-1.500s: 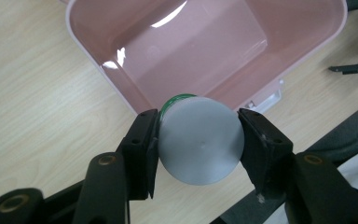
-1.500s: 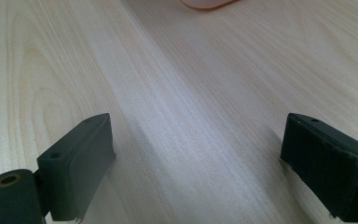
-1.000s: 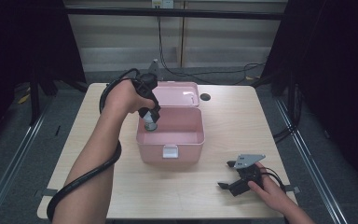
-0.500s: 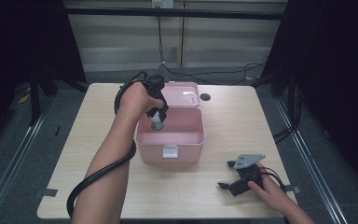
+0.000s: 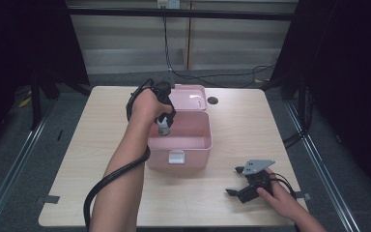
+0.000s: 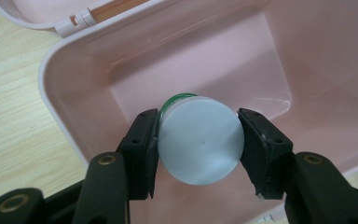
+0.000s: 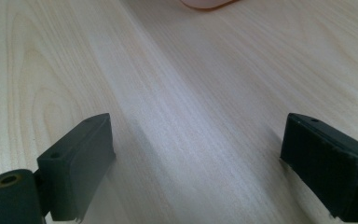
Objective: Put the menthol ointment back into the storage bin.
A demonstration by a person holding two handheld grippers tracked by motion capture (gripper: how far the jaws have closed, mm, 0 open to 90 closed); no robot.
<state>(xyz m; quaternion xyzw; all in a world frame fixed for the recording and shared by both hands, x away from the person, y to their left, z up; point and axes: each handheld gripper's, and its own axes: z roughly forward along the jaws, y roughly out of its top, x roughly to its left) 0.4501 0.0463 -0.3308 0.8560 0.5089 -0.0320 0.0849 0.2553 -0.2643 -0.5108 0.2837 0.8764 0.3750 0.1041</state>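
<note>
My left gripper (image 6: 198, 140) pinches a white-capped bottle (image 6: 199, 139) over the open pink box (image 5: 200, 145), frame centre. My right gripper (image 7: 205, 163) rests on the worktop (image 5: 241, 125), jaws spread.

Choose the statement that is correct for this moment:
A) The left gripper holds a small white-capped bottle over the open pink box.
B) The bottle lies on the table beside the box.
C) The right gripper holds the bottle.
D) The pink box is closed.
A. In the left gripper view, the left gripper clamps the white-capped bottle between its jaws, above the open pink box.
</note>
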